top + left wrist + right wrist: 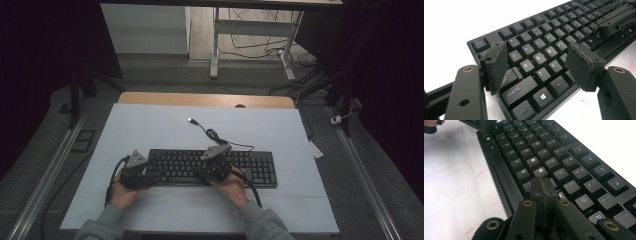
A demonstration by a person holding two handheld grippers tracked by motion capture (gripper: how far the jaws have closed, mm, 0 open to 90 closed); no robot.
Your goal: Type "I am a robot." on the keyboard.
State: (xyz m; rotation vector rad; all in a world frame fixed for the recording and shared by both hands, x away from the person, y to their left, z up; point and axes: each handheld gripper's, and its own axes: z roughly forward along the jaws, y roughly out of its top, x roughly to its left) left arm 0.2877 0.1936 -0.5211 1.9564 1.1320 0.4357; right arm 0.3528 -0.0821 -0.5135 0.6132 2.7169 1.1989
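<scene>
A black keyboard (pixel 260 167) lies across the middle of the white mat, and its cable runs back to a loose USB plug (pixel 191 120). My left gripper (pixel 142 175) is at the keyboard's left end. In the left gripper view it (pixel 537 53) stands open, its pads (pixel 496 66) straddling the keys from Q to C, with nothing held. My right gripper (pixel 212 167) is over the keyboard's middle. In the right gripper view it (pixel 543 185) is shut with nothing in it, its tip low over the keys just below H (pixel 540 171). I cannot tell whether it touches them.
The white mat (pixel 165 130) covers a wooden table (pixel 205 99) and has free room behind and in front of the keyboard. Beyond the table's far edge are desk legs and floor cables (pixel 250 47). A metal rail (pixel 45 180) runs along each side.
</scene>
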